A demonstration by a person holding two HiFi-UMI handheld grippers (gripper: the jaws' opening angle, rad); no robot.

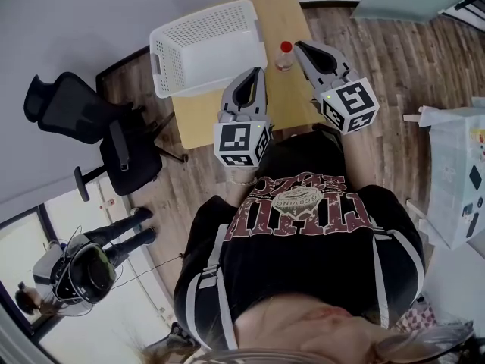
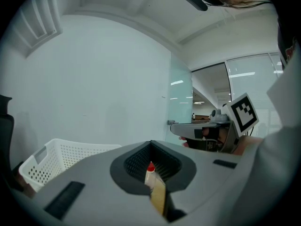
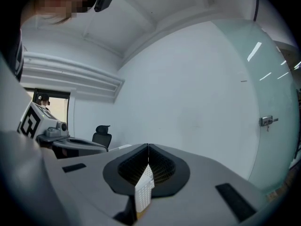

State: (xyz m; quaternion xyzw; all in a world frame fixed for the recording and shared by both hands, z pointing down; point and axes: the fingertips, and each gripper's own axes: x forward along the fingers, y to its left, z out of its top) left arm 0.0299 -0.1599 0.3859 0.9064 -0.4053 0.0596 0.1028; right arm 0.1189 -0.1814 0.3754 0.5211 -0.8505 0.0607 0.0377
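I hold both grippers over a small wooden table (image 1: 203, 114). My left gripper (image 1: 258, 70) is shut with nothing in it, its tip beside a white perforated basket (image 1: 204, 44). My right gripper (image 1: 297, 45) is also shut and empty, its tip just right of a small clear bottle with a red cap (image 1: 285, 56). In the left gripper view the jaws (image 2: 151, 142) meet; the bottle (image 2: 150, 172) shows through the slit below them, with the basket (image 2: 61, 161) at left and the right gripper (image 2: 175, 125) at right. In the right gripper view the jaws (image 3: 148, 146) meet, and a strip of basket (image 3: 145, 187) shows below.
A black office chair (image 1: 91, 127) stands left of the table on the wood floor. A white bag-like object (image 1: 455, 180) sits at the right edge. Another person (image 1: 91, 264) stands at lower left. A glass partition (image 3: 273, 102) lies to the right.
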